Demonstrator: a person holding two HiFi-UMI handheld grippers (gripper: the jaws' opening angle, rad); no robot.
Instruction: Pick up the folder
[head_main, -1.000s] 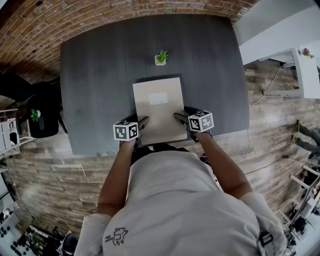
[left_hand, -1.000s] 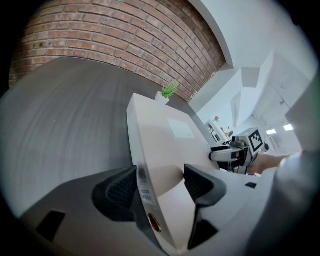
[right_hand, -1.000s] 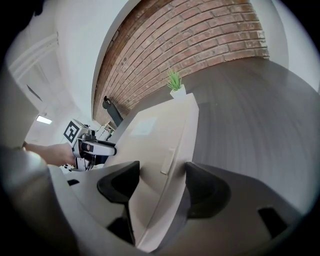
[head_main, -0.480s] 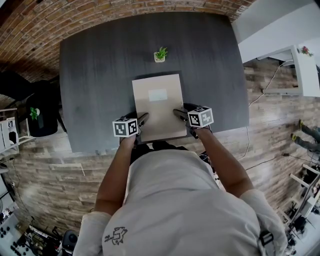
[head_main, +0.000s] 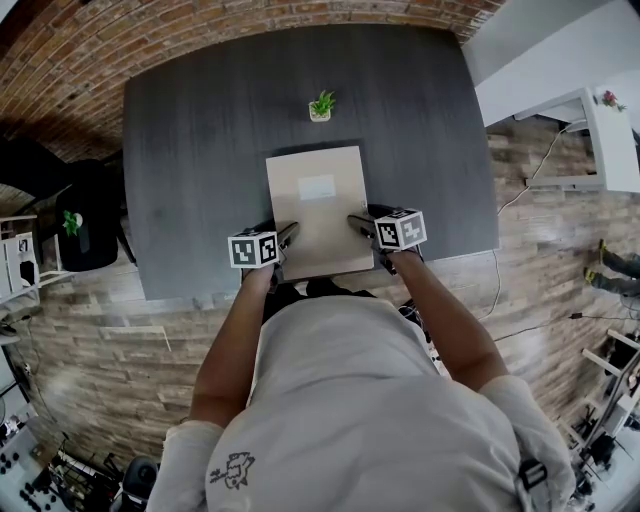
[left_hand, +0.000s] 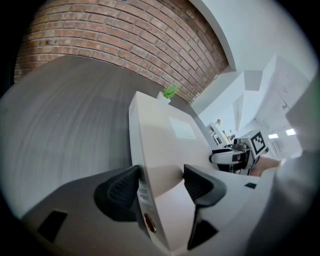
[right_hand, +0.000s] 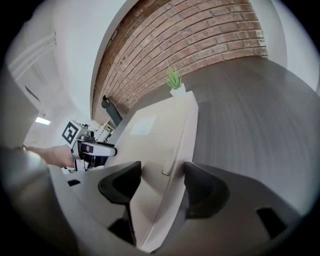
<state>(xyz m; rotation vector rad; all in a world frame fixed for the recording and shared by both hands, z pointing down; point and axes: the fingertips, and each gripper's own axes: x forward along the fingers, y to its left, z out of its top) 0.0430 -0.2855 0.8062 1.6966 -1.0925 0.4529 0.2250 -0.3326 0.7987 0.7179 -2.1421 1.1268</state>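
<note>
Hardly anything has shifted vs. a sec ago: both hands sit where they were, but the R tongs (right_hand: 162, 172) have just been closing a bit, w/ the folder's (head_main: 318, 210) right edge between the jaws. They're spread for now: inner pad by the cover, a thin dark gap at the outer pad. L tongs (left_hand: 160, 175) pinch the folder's left edge, outer pad on the spine, inner pad on the cover. Folder lies flat on the dark worktop (head_main: 200, 150), near end at the worktop's near edge, btw the two hands. Small potted plant (head_main: 320, 106) stands near its far end, not touching.
</note>
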